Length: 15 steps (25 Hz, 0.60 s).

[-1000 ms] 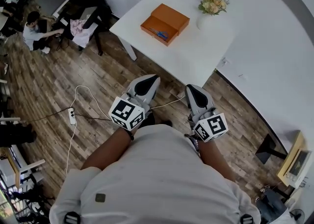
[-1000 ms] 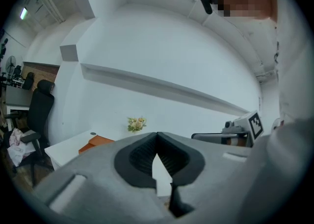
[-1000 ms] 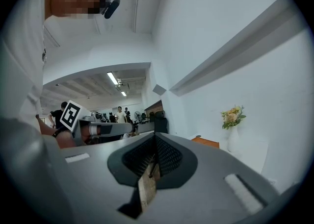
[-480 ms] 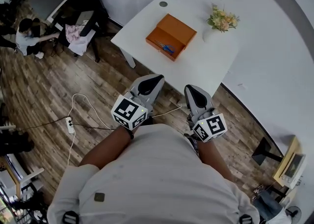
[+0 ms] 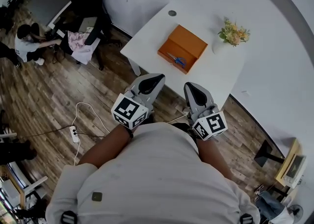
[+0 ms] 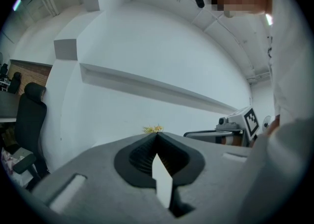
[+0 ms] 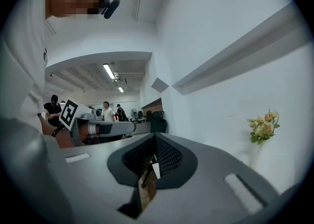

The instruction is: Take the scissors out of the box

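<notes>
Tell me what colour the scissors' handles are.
The scissors have blue handles; they lie in the orange box. The head view shows them best.

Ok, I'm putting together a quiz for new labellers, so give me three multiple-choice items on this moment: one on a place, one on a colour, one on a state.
1. Where do the scissors lie?
A) inside the open orange box
B) on the wooden floor
C) on the black chair

2. What colour are the scissors' handles?
A) red
B) blue
C) yellow

3. How do the jaws of the right gripper stand?
A) wide apart
B) closed on the scissors
C) closed together with nothing between them

Answers:
1 A: the head view shows them in the box's open half, on the white table.
2 B: the handles show blue against the orange.
3 C: the right gripper view shows the two tips meeting, with nothing held, well short of the table.
</notes>
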Motion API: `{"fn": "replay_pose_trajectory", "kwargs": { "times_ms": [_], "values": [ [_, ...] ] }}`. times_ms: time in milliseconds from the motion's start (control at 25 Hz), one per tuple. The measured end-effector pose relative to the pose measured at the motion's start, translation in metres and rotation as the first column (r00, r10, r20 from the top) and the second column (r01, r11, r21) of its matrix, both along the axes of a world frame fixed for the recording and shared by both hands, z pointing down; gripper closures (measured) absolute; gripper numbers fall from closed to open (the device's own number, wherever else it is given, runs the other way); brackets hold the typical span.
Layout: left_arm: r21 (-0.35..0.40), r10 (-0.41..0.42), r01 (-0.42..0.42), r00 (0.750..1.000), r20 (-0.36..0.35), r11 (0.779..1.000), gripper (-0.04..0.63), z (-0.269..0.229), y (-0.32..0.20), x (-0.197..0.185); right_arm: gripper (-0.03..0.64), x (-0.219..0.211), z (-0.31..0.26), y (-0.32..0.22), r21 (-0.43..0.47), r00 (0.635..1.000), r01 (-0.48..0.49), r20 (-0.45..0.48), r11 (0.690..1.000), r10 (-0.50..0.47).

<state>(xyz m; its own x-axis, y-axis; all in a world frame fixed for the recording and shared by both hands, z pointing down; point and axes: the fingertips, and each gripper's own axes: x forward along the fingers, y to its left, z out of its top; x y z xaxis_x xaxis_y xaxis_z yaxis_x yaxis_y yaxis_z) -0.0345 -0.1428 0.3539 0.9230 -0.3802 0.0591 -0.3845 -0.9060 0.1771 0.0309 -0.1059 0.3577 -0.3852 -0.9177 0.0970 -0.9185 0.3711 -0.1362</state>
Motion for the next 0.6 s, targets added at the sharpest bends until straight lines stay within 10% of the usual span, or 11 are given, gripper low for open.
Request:
{"fn": "replay_pose_trajectory", "kwargs": {
  "times_ms": [600],
  "values": [
    [-0.042,-0.023,0.025,0.999,0.041,0.999,0.591,0.019,-0.064,-0.002,0.606,-0.003,0.024,-0.07,-0.061,0.998,0.06,0.02,0.996,-0.059]
  ]
}}
